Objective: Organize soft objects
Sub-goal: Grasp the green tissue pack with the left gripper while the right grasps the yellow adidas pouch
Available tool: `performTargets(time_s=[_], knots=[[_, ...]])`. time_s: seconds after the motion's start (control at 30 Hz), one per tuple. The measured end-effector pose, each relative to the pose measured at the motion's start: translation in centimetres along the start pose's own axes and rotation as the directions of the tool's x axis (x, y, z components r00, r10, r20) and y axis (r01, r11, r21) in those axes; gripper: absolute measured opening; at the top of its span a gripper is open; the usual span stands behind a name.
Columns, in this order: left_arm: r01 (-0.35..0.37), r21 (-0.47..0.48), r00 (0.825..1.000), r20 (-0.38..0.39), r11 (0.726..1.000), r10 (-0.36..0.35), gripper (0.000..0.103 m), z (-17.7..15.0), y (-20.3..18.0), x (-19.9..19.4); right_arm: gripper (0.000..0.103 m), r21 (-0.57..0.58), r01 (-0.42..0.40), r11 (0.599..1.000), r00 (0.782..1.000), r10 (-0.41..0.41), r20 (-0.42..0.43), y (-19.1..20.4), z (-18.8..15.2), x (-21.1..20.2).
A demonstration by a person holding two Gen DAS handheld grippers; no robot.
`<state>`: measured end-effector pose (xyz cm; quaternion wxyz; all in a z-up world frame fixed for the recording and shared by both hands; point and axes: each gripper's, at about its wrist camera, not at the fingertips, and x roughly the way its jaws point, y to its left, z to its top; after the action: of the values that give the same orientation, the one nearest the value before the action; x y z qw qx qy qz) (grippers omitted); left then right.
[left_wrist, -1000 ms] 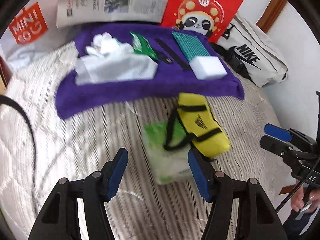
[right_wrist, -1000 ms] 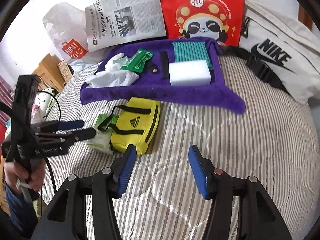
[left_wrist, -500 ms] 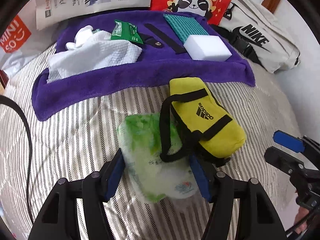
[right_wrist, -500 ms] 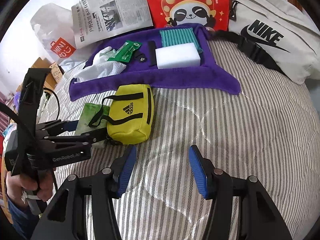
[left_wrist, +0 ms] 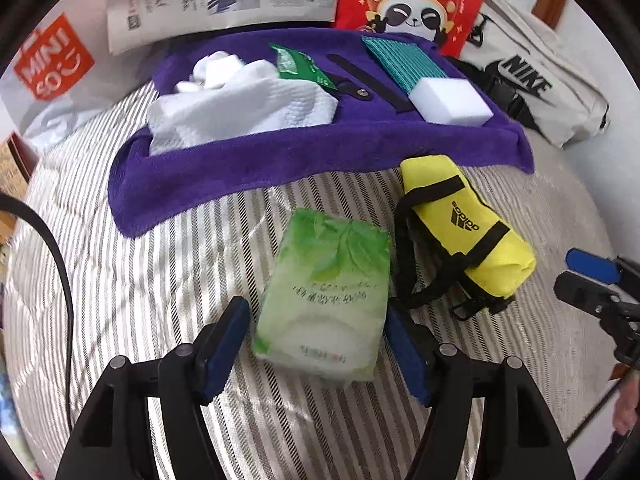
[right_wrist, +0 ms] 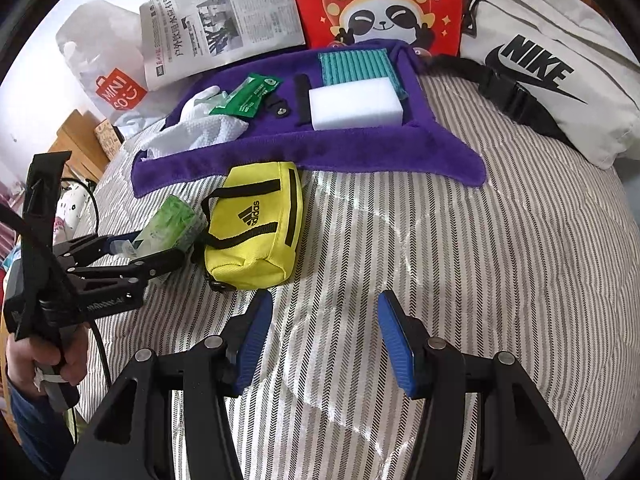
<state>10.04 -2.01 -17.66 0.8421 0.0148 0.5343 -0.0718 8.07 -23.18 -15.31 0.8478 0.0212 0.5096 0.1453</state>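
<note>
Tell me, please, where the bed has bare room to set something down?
The striped cover lies bare right of the yellow bag, below the purple towel. It is crowded at the towel's top and around the green pack, between the opening left hand-held gripper.

A striped quilted bed point(right_wrist: 500, 240) fills the scene in bright daylight. White wall point(right_wrist: 48, 4) far behind; wooden furniture point(right_wrist: 76, 140) at far left.

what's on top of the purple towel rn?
On the purple towel: white cloth, green packet, black strap, teal ribbed pad, white sponge block overlapping the pad. Anything under the cloth is hidden.
</note>
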Motion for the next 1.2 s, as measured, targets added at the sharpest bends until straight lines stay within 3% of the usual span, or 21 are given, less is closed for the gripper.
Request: performTargets(time_s=[0.1, 0.2, 0.37, 0.6, 1.03, 1.2], knots=[[-0.036, 0.08, 0.999, 0.014, 0.996, 0.035, 0.068, 0.4, -1.5, 0.6, 0.054, -0.006, 0.003, 1.0, 1.0, -0.003, -0.003, 0.1, 0.0, 0.1], [-0.019, 0.111, 0.999, 0.046, 0.994, 0.014, 0.049, 0.3, -1.6, 0.2, 0.054, -0.005, -0.009, 1.0, 1.0, 0.009, -0.004, 0.1, 0.2, 0.2], [-0.025, 0.061, 0.999, 0.043, 0.998, 0.022, 0.048, -0.3, 0.9, -0.5, 0.058, -0.025, -0.049, 0.998, 0.999, 0.049, -0.006, 1.1, 1.0, 0.9], [-0.036, 0.004, 0.998, 0.047, 0.999, 0.036, 0.049, -1.0, 3.9, -1.1, 0.078, -0.076, -0.068, 0.995, 0.998, 0.068, 0.003, 4.0, 2.9, 2.7], [-0.01, 0.006, 0.998, 0.06, 1.0, 0.01, 0.049, -1.6, 4.7, -1.5, 0.083, -0.088, -0.003, 0.996, 0.998, -0.002, -0.056, 6.2, 4.7, 7.6], [-0.003, 0.002, 0.998, 0.065, 1.0, 0.003, 0.049, -1.7, 4.8, -1.6, 0.086, -0.157, 0.079, 0.984, 0.997, -0.081, -0.003, 7.6, 4.4, 8.5]])
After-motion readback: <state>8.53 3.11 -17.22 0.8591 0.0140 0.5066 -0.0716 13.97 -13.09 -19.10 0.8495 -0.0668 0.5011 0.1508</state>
